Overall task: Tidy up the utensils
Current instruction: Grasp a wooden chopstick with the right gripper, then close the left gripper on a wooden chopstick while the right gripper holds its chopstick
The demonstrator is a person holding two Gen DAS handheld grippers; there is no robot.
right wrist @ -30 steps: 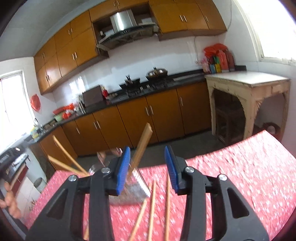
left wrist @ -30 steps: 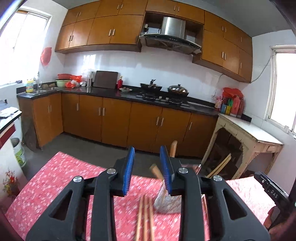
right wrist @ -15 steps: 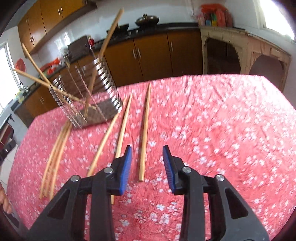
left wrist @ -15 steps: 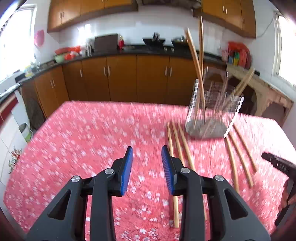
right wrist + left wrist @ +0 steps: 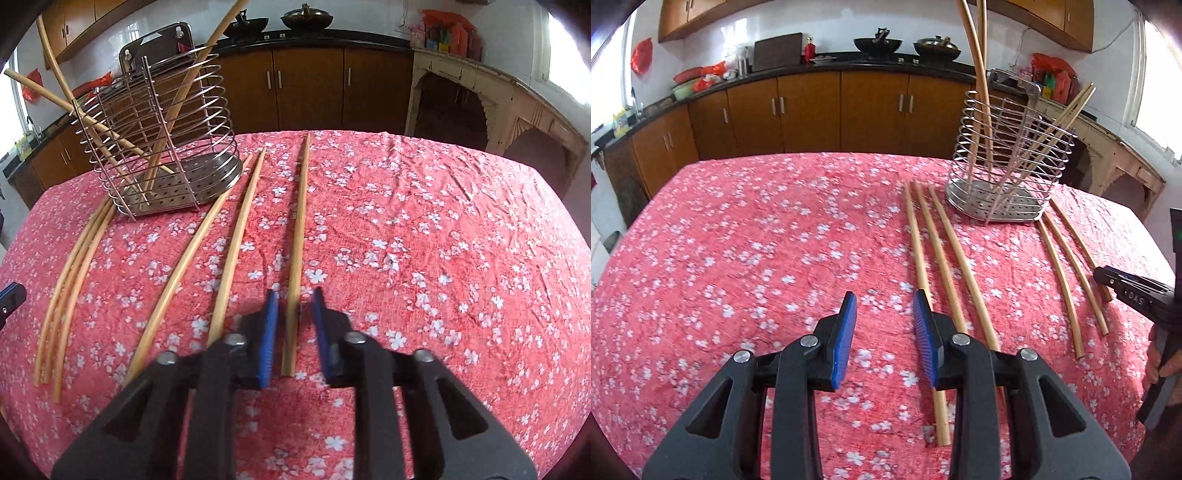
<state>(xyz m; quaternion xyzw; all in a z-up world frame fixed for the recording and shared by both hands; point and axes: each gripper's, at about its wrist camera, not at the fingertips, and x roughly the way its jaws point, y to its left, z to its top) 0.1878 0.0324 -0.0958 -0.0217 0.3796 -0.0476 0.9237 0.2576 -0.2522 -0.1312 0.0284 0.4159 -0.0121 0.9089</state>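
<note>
A wire utensil holder (image 5: 1010, 162) (image 5: 162, 147) stands on the red flowered tablecloth (image 5: 738, 240) with several wooden chopsticks upright in it. Loose chopsticks lie flat on both sides of it. My left gripper (image 5: 884, 306) is open and empty, just left of three chopsticks (image 5: 938, 251). My right gripper (image 5: 293, 306) is low over the cloth, its jaws narrowed around the near end of one chopstick (image 5: 298, 229), with small gaps still showing on each side. Two more chopsticks (image 5: 236, 236) lie to its left.
Three chopsticks (image 5: 70, 266) lie left of the holder in the right wrist view. The right gripper's body (image 5: 1137, 295) shows at the right edge of the left wrist view. Kitchen cabinets (image 5: 812, 107) and a pale side table (image 5: 491, 96) stand beyond the table.
Both grippers have tilted down and come low over the table. The right gripper has moved over one chopstick and its jaws have narrowed around it. The left gripper stays open.
</note>
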